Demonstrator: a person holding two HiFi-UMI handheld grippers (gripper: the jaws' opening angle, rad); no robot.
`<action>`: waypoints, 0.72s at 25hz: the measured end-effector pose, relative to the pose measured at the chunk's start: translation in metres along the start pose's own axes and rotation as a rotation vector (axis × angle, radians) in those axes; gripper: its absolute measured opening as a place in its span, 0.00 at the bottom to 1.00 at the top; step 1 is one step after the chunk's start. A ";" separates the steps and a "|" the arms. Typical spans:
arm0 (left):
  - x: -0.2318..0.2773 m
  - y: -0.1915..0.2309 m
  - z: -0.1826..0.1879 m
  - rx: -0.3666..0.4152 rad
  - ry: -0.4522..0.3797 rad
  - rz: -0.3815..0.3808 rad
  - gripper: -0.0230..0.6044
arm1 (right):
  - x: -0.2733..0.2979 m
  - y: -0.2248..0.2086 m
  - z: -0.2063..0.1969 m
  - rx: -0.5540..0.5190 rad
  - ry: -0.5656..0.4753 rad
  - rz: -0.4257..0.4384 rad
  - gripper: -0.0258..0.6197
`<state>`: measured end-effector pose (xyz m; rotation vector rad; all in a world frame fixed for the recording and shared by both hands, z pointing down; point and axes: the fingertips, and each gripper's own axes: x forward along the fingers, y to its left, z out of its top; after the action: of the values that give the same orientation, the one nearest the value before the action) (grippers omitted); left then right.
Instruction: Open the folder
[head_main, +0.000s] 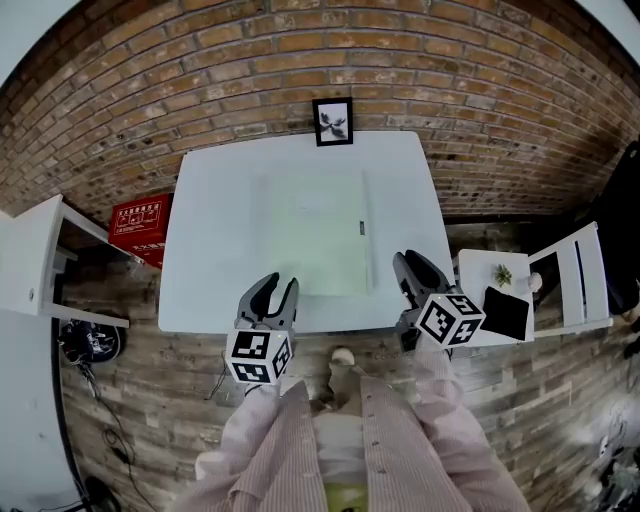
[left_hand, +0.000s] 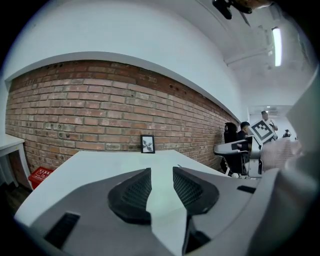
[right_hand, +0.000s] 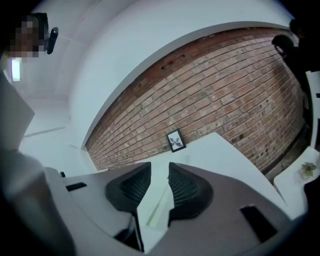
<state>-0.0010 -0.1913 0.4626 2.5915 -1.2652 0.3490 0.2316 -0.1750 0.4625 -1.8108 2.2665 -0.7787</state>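
Observation:
A pale green folder (head_main: 312, 232) lies closed and flat in the middle of the white table (head_main: 205, 250), with a small dark clasp (head_main: 362, 228) on its right edge. My left gripper (head_main: 276, 290) hovers at the table's near edge, just left of the folder's near corner, jaws apart with nothing between them. My right gripper (head_main: 412, 268) hangs over the table's near right edge, to the right of the folder, also open and empty. In the right gripper view the folder's edge (right_hand: 159, 210) shows through the gap between the jaws. The left gripper view shows bare table (left_hand: 100, 165) beyond the open jaws.
A small framed picture (head_main: 333, 121) leans against the brick wall at the table's far edge. A red box (head_main: 138, 228) sits on the floor to the left. At the right stands a white side shelf (head_main: 505, 300) with a small plant (head_main: 502, 274) and a dark tablet (head_main: 506, 313). People sit beyond the table (left_hand: 243, 131).

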 end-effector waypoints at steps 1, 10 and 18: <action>0.004 -0.001 -0.001 0.007 0.009 -0.004 0.23 | 0.006 -0.003 -0.002 0.006 0.015 0.008 0.20; 0.040 -0.023 -0.013 0.108 0.085 -0.061 0.22 | 0.051 -0.024 -0.026 0.076 0.135 0.074 0.20; 0.054 -0.034 -0.017 0.209 0.133 -0.093 0.22 | 0.083 -0.036 -0.049 0.184 0.219 0.107 0.20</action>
<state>0.0567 -0.2059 0.4917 2.7336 -1.1126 0.6564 0.2201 -0.2436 0.5384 -1.5788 2.3076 -1.1734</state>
